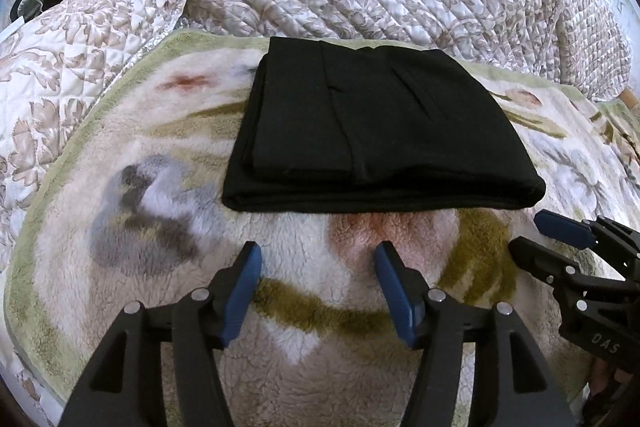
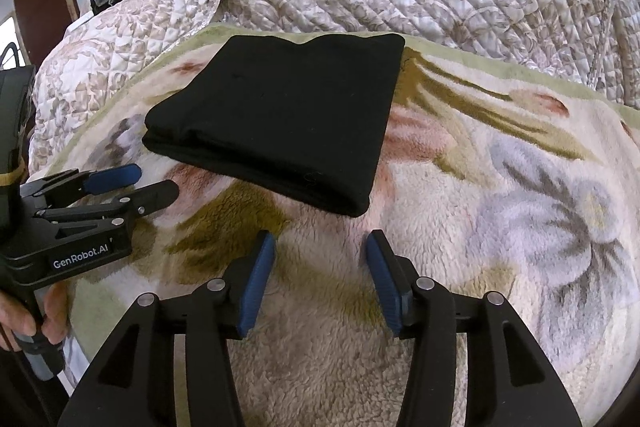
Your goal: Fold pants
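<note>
The black knit pants, folded into a thick soft rectangle, lie on the far half of the fleecy floral blanket. Both the left gripper and right gripper hang released, empty, just near of it. It looks light, limp; best gripped at the near doubled edge. Open blanket lies on every side.

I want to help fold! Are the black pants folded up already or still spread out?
Folded. The black fabric pants lie as a neat stacked rectangle, layered edges showing, on the fluffy flowered blanket.
</note>
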Demonstrator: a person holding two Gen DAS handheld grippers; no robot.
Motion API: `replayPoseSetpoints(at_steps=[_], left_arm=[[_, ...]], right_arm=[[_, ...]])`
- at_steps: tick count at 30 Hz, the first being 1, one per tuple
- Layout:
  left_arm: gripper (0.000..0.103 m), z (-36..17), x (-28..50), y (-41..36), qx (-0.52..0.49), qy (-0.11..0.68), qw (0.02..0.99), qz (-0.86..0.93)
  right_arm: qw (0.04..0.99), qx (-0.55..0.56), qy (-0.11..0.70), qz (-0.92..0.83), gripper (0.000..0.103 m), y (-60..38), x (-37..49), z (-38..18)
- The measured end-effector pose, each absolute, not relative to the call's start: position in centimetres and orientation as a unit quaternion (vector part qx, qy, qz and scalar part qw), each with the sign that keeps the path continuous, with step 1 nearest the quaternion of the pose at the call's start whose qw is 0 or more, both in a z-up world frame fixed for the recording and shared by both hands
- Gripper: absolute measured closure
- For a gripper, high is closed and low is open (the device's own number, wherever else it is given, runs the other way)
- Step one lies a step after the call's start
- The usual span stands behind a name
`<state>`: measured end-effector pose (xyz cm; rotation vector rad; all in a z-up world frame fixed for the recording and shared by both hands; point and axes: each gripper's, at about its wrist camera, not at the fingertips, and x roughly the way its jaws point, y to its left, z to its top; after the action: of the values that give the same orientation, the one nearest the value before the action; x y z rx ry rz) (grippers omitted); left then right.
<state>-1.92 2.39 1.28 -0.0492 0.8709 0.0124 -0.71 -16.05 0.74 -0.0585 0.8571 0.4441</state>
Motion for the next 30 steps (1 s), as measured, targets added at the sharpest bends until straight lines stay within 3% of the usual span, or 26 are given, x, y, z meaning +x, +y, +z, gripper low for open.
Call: replayPoseSetpoints(at_steps=[30], left_arm=[[0.038, 1.27, -1.85, 2.37, -0.021, 0.422, 0.906, 0.005]], right_arm=[[0.886, -0.024, 0.409, 0.216, 0.053, -16.17, -0.77, 0.68]])
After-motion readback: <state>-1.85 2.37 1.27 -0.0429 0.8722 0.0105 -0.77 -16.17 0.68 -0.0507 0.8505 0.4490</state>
